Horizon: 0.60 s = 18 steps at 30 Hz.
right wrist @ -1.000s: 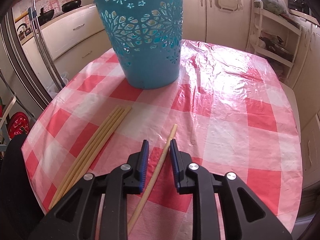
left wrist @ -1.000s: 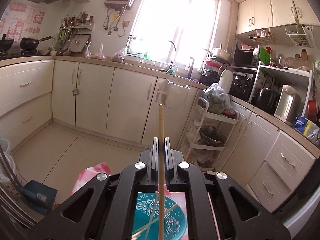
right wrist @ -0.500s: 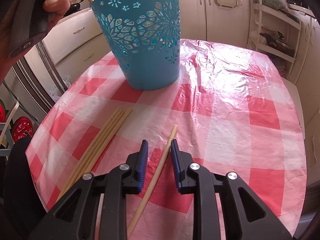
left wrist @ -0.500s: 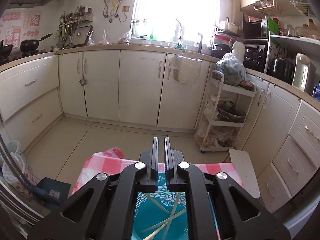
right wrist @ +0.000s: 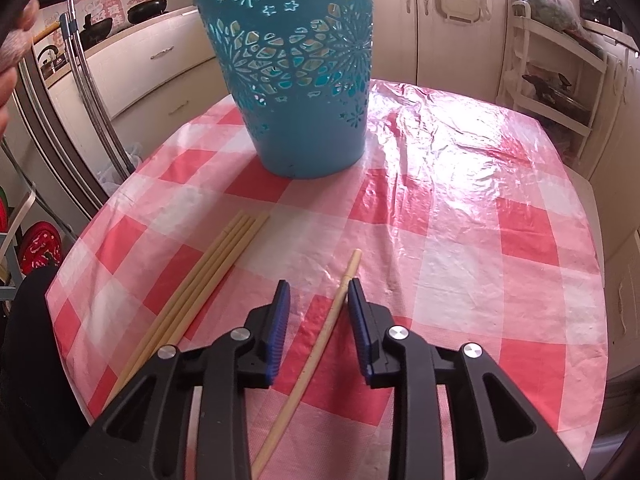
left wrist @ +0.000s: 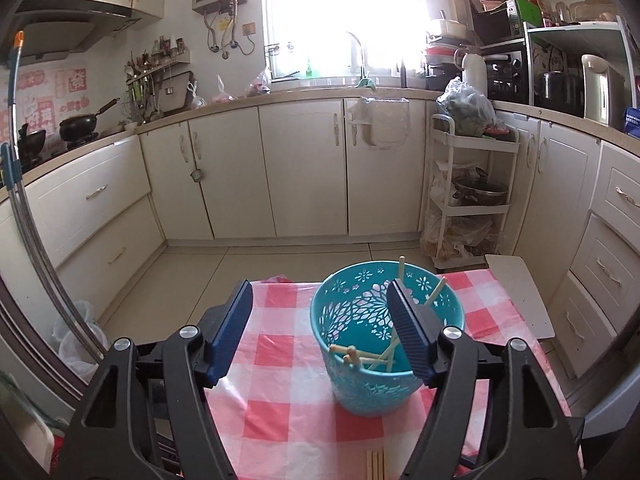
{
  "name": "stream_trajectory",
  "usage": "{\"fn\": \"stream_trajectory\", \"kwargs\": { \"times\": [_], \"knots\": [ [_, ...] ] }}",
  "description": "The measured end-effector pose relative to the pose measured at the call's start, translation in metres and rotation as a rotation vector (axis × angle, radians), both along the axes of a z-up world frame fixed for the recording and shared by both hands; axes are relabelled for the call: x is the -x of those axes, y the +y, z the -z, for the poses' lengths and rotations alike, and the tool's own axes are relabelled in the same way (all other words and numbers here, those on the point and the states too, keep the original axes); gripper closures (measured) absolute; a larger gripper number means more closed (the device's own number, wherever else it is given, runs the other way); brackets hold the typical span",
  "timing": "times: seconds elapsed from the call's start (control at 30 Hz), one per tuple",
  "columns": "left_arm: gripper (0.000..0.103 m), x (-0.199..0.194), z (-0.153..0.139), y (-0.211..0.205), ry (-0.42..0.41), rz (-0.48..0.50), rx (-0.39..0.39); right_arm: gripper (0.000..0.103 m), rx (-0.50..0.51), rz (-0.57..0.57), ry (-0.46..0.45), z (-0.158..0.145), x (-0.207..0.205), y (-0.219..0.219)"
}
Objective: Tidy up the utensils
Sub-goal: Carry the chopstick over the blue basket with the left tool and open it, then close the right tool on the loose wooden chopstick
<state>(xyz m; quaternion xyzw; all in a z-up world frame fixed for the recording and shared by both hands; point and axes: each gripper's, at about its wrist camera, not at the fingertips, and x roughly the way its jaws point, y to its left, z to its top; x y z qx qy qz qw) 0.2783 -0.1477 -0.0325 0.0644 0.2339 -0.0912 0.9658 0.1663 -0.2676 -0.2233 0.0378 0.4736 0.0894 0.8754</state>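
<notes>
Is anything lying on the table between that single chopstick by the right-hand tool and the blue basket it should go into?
Nothing visible. Bare checked tablecloth lies between the single chopstick and the blue basket. The chopstick bundle lies off to the left. The right gripper straddles the chopstick, jaws opening.

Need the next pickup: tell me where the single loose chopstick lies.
In the right wrist view, the loose chopstick lies on the checked tablecloth between the opening right gripper, right of the chopstick bundle.

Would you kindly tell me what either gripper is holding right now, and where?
Nothing: the opening left gripper is empty; the opening right gripper straddles a loose wooden chopstick.
</notes>
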Motion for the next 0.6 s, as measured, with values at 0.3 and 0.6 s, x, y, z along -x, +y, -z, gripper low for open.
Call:
{"fn": "stream_trajectory", "kwargs": {
  "times": [0.3,0.6],
  "knots": [
    [0.024,0.039,-0.004,0.033,0.002,-0.016,-0.015,0.054,0.073,0.013,-0.008,-0.001,0.017,0.017],
    [0.021,0.043,0.018,0.058,0.088,-0.045,0.005,0.057,0.112,0.040,-0.005,-0.003,0.029,0.026]
  ]
}}
